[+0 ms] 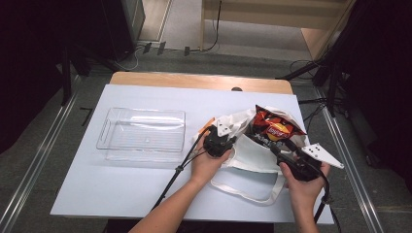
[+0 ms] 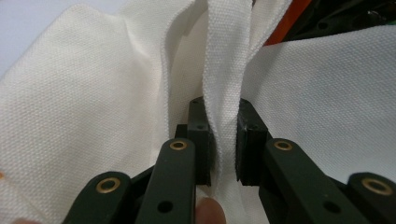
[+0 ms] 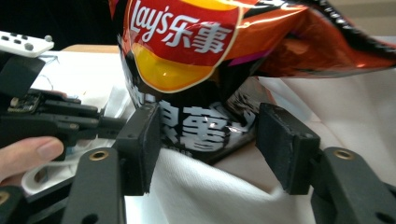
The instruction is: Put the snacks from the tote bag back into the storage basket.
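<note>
We count one white canvas bag (image 1: pixel 252 155), one bag of crisps (image 1: pixel 273 127), one clear plastic tray (image 1: pixel 142 130) and two tools. The canvas bag lies on the bench (image 1: pixel 121 184), right of centre on its white top, and the crisps stand in its open mouth, the red and orange top sticking up above the cloth. Our left tool (image 2: pixel 224 140) is clamped narrow on a fold of the canvas bag's rim, cloth pinched between both pads. Our right tool (image 3: pixel 208 144) stands wide, a pad on either side of the crisp packet's dark lower part, neither one clearly touching it. The tray sits well apart to the left. Beyond the bench's wooden far edge we see grey floor (image 1: pixel 233 58), cables and dark stands.
</note>
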Action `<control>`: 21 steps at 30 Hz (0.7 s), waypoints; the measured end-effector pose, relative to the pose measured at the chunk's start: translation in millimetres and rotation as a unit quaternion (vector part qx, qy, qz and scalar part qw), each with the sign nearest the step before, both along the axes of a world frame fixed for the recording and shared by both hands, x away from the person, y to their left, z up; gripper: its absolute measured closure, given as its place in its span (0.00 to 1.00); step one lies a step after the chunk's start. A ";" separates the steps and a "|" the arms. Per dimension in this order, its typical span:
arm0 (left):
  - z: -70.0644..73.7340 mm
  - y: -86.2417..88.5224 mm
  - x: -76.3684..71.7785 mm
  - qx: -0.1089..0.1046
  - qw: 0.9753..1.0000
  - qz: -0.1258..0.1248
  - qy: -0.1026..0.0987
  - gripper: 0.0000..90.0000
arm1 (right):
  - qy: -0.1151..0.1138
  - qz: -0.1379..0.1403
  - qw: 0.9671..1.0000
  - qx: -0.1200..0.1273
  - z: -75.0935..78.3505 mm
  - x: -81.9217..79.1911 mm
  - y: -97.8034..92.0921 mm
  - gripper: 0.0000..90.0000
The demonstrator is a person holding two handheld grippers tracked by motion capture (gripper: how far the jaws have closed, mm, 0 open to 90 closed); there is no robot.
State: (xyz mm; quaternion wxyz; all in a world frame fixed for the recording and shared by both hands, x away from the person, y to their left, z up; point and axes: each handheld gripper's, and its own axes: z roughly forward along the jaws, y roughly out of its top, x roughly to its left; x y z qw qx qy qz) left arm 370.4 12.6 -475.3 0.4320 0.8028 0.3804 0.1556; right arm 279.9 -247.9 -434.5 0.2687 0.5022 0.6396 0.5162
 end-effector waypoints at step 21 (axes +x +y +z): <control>0.3 -2.4 -5.2 0.010 1.000 -0.001 -0.026 0.88 | -0.069 -0.012 0.997 -0.014 26.0 -8.0 26.7 0.99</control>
